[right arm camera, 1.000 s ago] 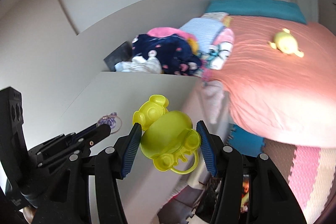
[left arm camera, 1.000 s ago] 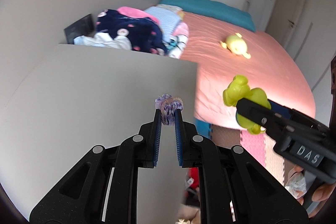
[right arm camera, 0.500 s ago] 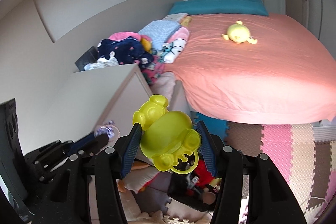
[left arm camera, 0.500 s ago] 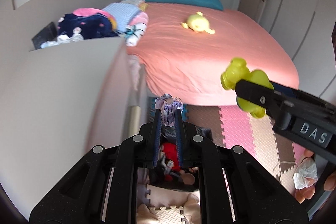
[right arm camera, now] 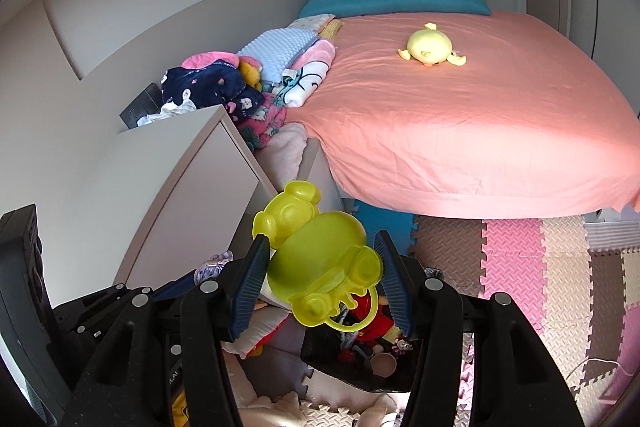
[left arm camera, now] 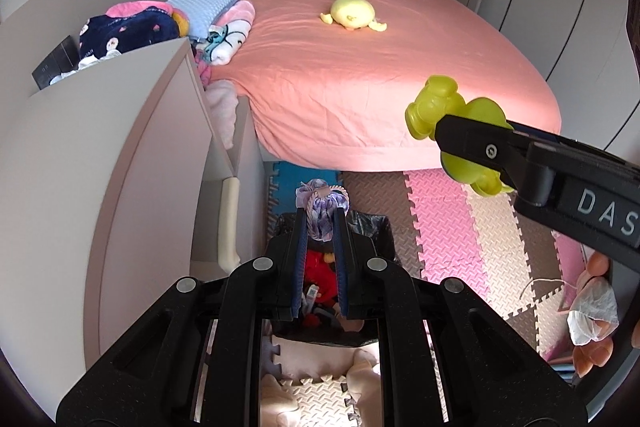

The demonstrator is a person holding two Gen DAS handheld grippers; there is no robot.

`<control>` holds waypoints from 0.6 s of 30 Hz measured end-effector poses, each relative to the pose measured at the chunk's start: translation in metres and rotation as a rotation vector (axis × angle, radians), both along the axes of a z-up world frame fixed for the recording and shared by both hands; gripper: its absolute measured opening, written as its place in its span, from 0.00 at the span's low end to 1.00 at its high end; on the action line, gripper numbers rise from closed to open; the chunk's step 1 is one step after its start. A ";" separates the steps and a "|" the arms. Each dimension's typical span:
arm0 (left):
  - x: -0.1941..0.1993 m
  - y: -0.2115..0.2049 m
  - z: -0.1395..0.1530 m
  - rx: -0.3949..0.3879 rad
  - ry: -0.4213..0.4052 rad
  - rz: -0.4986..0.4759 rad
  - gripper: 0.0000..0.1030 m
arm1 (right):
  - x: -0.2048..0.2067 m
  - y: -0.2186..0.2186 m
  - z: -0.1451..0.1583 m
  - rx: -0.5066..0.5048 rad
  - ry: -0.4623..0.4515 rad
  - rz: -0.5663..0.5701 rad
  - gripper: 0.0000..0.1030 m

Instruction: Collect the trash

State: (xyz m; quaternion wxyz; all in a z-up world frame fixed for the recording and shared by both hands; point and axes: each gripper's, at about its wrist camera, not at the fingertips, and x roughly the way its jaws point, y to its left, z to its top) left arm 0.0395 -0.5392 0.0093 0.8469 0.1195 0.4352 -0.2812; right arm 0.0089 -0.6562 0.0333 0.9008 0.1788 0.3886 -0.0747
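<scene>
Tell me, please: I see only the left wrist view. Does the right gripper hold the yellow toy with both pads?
Observer: Yes. In the right wrist view the right gripper has one blue pad on each side of the yellow toy, both against it.
Operator: Does anything hang from the toy?
Observer: A ring of the same yellow, on its lower end, free between the two fingers.
Operator: What shows behind that ring?
Observer: The bin, with a red toy inside.
</scene>
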 end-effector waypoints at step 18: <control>0.028 0.008 -0.015 0.042 -0.009 0.098 0.95 | 0.015 -0.009 -0.011 -0.024 0.048 -0.117 0.98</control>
